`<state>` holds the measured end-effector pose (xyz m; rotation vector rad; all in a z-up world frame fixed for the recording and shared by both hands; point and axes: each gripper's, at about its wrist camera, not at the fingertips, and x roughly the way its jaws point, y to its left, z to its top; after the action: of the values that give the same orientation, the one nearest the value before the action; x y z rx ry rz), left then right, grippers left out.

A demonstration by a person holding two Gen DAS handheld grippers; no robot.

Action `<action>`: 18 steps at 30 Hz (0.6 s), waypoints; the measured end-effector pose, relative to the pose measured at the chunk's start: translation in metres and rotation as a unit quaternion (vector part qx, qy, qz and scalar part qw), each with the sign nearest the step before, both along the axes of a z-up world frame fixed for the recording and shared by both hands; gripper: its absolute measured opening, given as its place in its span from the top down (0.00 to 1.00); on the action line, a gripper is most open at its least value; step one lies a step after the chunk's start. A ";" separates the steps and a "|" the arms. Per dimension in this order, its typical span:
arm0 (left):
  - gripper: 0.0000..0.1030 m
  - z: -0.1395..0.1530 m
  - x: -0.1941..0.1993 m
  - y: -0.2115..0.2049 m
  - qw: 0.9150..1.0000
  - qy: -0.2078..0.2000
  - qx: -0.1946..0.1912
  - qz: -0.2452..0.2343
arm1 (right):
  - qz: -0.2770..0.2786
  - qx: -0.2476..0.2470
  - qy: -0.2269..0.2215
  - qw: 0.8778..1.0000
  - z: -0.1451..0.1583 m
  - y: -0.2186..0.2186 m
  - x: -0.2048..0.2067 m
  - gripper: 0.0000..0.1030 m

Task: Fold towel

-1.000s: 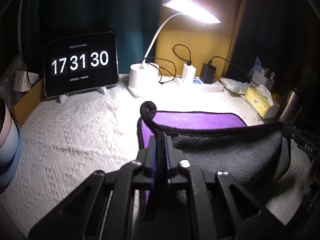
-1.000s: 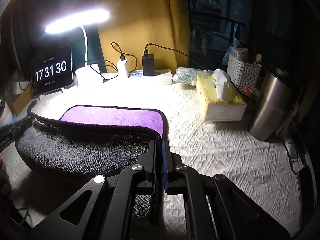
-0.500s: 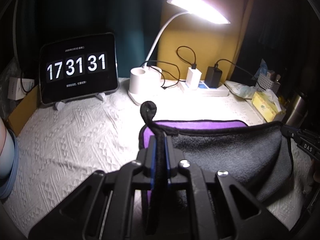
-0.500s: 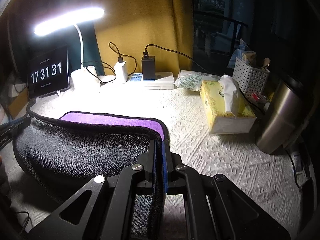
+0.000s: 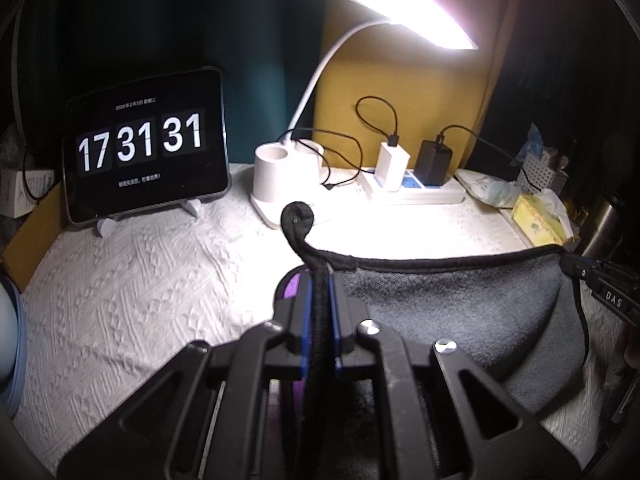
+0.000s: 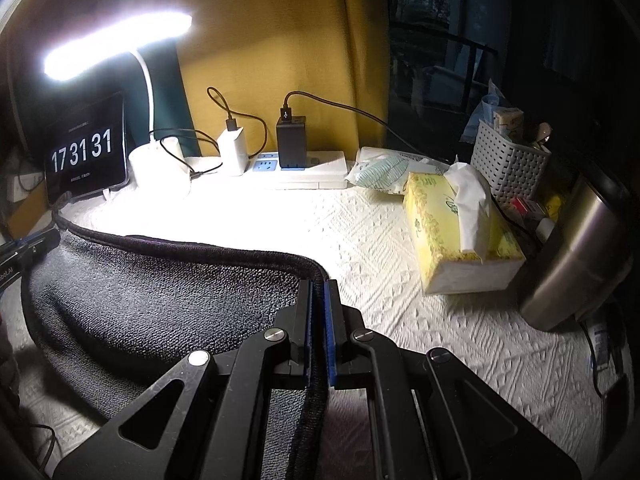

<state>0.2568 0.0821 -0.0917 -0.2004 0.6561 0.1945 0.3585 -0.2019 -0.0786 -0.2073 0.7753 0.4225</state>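
Note:
The towel (image 5: pixel 448 316) is grey on one side and purple on the other, with a black hem. It hangs stretched between my two grippers above the white tablecloth. My left gripper (image 5: pixel 319 280) is shut on its left corner; the hem curls up above the fingertips. A sliver of purple (image 5: pixel 294 286) shows by the left finger. My right gripper (image 6: pixel 318 288) is shut on the right corner; the grey side (image 6: pixel 160 300) sags to the left of it. Each gripper shows at the far edge of the other's view, the right one (image 5: pixel 600 280) and the left one (image 6: pixel 28 248).
At the back stand a tablet clock (image 5: pixel 146 146), a white desk lamp (image 5: pixel 286 176) and a power strip (image 5: pixel 412 190) with chargers. A yellow tissue box (image 6: pixel 460 236), a white basket (image 6: pixel 508 164) and a steel flask (image 6: pixel 576 256) stand on the right.
Both grippers have carried the towel's near edge forward and up toward the back of the table. The purple side, earlier plainly visible, is now almost wholly covered by the grey side.

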 end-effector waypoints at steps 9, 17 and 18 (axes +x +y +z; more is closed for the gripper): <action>0.92 -0.004 0.020 0.008 1.000 0.003 0.002 -0.001 | 0.003 -0.003 0.003 1.000 -0.006 0.007 0.024 0.94; 0.92 -0.014 0.043 0.015 1.000 0.015 -0.002 0.000 | 0.007 -0.005 0.007 1.000 -0.018 0.013 0.041 0.94; 0.92 -0.015 0.046 0.016 1.000 0.018 -0.003 -0.001 | 0.007 -0.005 0.008 1.000 -0.020 0.013 0.043 0.94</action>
<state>0.3023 0.0984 -0.1070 -0.2032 0.6923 0.1949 0.4014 -0.1884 -0.0981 -0.2195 0.7914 0.4336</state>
